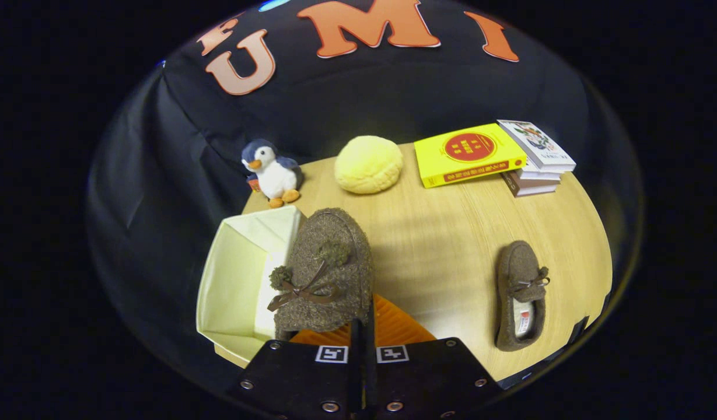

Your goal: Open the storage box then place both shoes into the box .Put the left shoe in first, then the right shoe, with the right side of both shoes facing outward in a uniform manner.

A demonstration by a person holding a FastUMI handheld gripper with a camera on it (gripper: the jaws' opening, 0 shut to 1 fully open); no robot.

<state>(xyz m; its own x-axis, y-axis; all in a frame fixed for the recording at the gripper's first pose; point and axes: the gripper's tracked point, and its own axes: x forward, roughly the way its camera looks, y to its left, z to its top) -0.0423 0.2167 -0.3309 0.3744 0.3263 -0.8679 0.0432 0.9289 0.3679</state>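
Item one: brown slipper (pixel 326 274), a bow with two pompoms on its upper, toe pointing away from me, held in my tongs (pixel 364 335); the fingers are drawn narrow and clamp its heel edge, lifted above the table. Item two: cream storage box (pixel 235 274), open, interior bare, touching the held slipper at its 9 o'clock, at the table's near-left corner. Item three: second brown slipper (pixel 521 294), same bow, lying flat on the wooden table (pixel 440 245), opening toward me, well apart at 3 o'clock from my fingers. Item four: plush penguin (pixel 272 172), upright, beyond the box at 11 o'clock. Item five: yellow round cushion (pixel 368 164), at 12 o'clock, beside the penguin. Item six: yellow book (pixel 469 154), at 1 o'clock, leaning against a small stack of books (pixel 536 166) by the far edge.
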